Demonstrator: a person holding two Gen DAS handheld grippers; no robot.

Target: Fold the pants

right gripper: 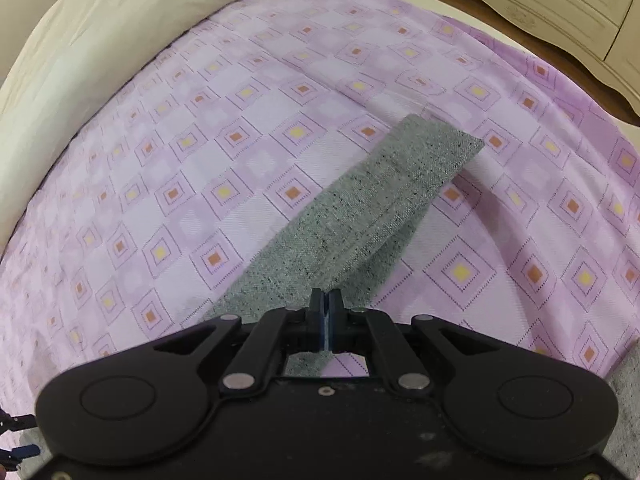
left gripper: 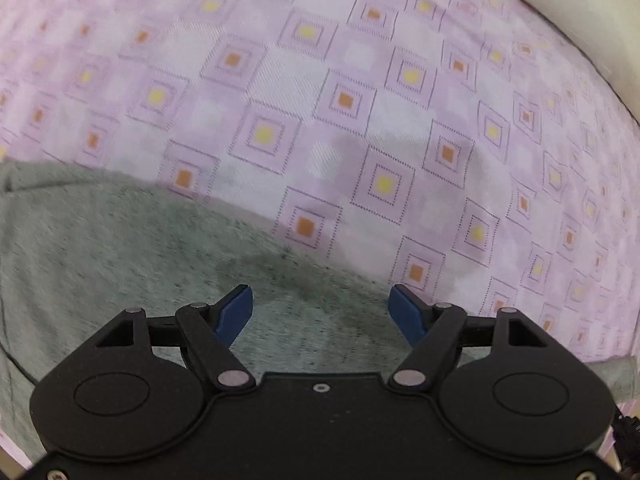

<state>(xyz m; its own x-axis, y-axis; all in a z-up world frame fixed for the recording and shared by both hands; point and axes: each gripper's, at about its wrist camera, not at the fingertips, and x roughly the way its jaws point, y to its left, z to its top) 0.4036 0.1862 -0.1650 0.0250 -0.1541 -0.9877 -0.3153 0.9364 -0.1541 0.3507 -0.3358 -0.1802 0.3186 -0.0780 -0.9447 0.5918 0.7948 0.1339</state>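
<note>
Black linkage of the left gripper [left gripper: 320, 304] fills the bottom of the left wrist view, its two blue pads [left gripper: 236, 312] standing wide apart w/ nothing between them. Below and past the pads lies the grey pants [left gripper: 120, 248] fabric, flat on the bedspread [left gripper: 320, 100]; the pads look to be just above the cloth, not pressing it, though the blur makes contact hard to judge. Its upper edge runs diagonally from the left side down toward the right pad. Beyond that edge is lilac bedspread w/ a pattern of squares, yellow and orange centres. A cream pillow [left gripper: 580, 4] shows at the top right corner.

On the right wrist view, the right gripper [right gripper: 327, 312] has its jaws shut tight together, clamped on the edge of a pants leg [right gripper: 376, 208]. That leg stretches away from the pads as a long grey speckled strip, up and to the right across the bedspread [right gripper: 200, 160], ending in a straight hem. The strip near the pads is lifted off the bed and casts a shadow on its right side; a second layer shows under it. More grey cloth sits at the lower right edge. A cream pillow [right gripper: 80, 40] lies along the left and top left, and cream furniture w/ drawers [right gripper: 560, 8] stands beyond the bed at top right, wood floor between.
</note>
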